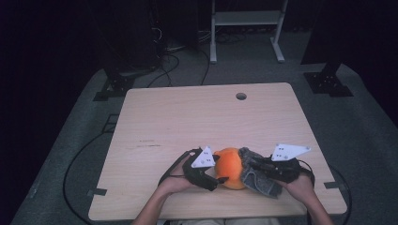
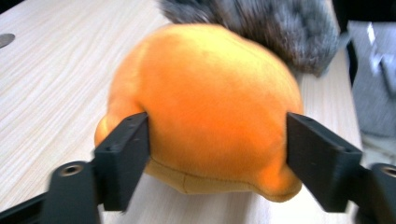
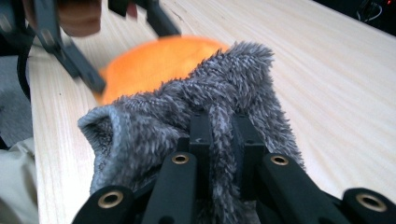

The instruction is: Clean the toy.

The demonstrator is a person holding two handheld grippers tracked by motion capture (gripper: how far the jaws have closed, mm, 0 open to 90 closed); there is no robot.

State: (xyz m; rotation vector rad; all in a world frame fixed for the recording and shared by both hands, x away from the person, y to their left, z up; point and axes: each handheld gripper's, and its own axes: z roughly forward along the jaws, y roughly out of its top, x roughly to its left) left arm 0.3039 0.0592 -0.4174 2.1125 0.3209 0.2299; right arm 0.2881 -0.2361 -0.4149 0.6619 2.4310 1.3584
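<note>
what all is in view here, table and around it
plush toy: 1, orange, near edge of the table, between the jaws of the left hand-held gripper
fuzzy cloth: 1, grey, against the toy's right side, pinched by the right hand-held gripper
table: 1, light wood, centre
hole: 1, grey, far side of the tabletop
metal frame: 1, white, on the floor beyond the table
cables: several, black, on the grey floor
left hand-held gripper: 1, black, jaws either side of the toy
right hand-held gripper: 1, black, shut on the cloth
hands: 2, bottom edge
</note>
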